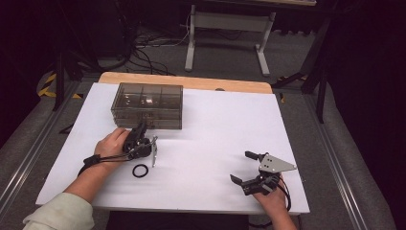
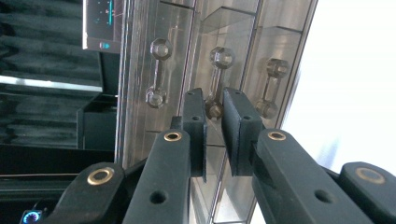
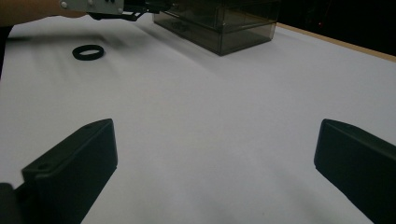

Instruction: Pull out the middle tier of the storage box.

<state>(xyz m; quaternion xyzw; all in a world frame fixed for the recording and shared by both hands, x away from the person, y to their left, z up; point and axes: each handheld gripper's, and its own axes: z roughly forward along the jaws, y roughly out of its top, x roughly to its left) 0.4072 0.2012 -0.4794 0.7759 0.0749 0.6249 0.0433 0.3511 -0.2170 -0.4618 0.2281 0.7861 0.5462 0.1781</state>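
While I watch from the high view, these are my readings, nearest first.

Right tongs (image 1: 245, 168): I see them low over the near right of the tabletop (image 1: 215, 139), jaws spread wide with nothing between them; the right gripper view shows bare white surface between the two black jaws.

Right hand (image 1: 273, 197): it comes in at the bottom edge, behind the grey three-cornered plate.

Black ring (image 1: 140, 170): it lies flat on the white sheet, just on the near side of my left tongs and apart from them; I also see it in the right gripper view (image 3: 88, 51).

Left hand (image 1: 111, 143): wrapped round the gripper body, with a pale sleeve (image 1: 62, 213) at the bottom left corner.

Left tongs (image 2: 214, 119): jaws drawn close either side of the middle drawer handle (image 2: 217, 81), at its lower knob; whether the pads actually press it I cannot tell.

Drawer cabinet (image 1: 147, 105): smoky clear plastic, standing at the far left of the tabletop, its front toward my left tongs, three barbell handles side by side.

Beyond: grey floor, cables, white frame legs (image 1: 191, 43).
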